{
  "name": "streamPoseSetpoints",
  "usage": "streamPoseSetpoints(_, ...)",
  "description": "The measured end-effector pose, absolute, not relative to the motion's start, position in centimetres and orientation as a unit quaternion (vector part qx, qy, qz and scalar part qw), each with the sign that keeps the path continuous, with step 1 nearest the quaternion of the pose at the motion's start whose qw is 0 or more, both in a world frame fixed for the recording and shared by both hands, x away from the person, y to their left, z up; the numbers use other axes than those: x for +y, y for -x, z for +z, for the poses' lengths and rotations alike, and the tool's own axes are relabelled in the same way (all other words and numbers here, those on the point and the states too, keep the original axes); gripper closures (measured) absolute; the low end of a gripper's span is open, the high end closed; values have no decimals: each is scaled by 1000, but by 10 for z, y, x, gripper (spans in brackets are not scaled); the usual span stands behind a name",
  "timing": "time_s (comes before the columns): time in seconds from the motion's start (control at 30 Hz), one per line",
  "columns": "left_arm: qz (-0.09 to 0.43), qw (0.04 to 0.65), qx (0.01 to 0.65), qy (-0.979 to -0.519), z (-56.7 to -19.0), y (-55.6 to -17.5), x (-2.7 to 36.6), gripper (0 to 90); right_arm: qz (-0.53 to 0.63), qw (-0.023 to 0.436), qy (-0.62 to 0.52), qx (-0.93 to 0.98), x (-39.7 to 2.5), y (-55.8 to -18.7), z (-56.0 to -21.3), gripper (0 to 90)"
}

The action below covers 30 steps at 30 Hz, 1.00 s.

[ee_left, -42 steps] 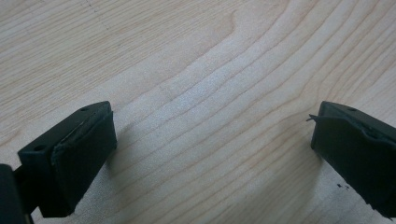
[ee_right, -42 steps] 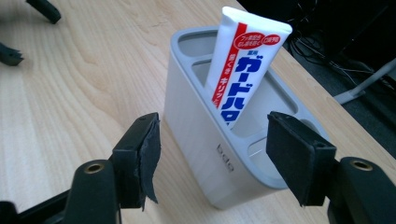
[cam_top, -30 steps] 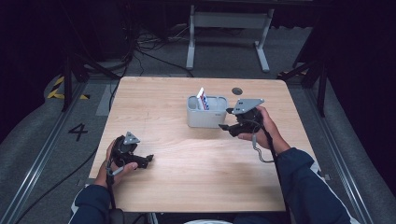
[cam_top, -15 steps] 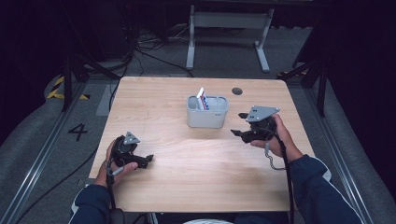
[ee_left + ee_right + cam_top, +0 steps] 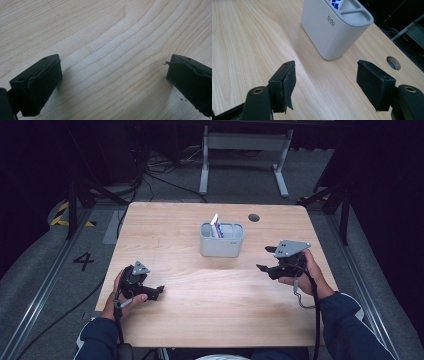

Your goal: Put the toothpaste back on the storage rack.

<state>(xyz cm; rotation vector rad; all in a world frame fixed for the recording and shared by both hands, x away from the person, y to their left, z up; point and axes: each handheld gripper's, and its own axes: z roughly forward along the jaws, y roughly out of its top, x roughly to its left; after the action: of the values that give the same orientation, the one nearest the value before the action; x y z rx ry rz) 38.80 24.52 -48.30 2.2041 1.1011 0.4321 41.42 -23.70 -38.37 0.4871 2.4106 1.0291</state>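
A: Pale wood grain covers the counter [image 5: 215, 305] from above, with a grey holder [image 5: 222, 240] standing near its middle, a little toward the far side.

B: Anything in it?

A: A white packet with red and blue print [image 5: 216, 225] pokes up from the holder's left part. A round hole [image 5: 254, 217] sits in the counter beyond it to the right. The left tongs [image 5: 159, 291] are held at the near left, the right tongs [image 5: 266, 258] at the right, both well apart from the holder.

B: And the left gripper view?

A: The left tongs [image 5: 112, 75] stand wide apart over bare wood [image 5: 110, 37], one black pad [image 5: 42, 83] low on the left, the other at the right edge. Nothing lies between them.

B: The right gripper view?

A: The right tongs [image 5: 325, 75] are spread too, holding nothing. The left pad [image 5: 289, 85] has a loose, peeling edge. Ahead of them stands the grey holder [image 5: 329, 32], with small lettering on its wall and a divider across its top. A bit of the packet [image 5: 335, 3] shows at the top edge. The counter's hole [image 5: 393, 62] lies to the right, past the right jaw.
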Motion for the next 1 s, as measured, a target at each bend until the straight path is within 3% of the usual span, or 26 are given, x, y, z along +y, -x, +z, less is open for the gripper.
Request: streamPoseSetpoints(1.0, 166, 315, 419, -835, -483, -388, 245, 5, 326, 210, -248, 888, -293, -394, -448, 320)
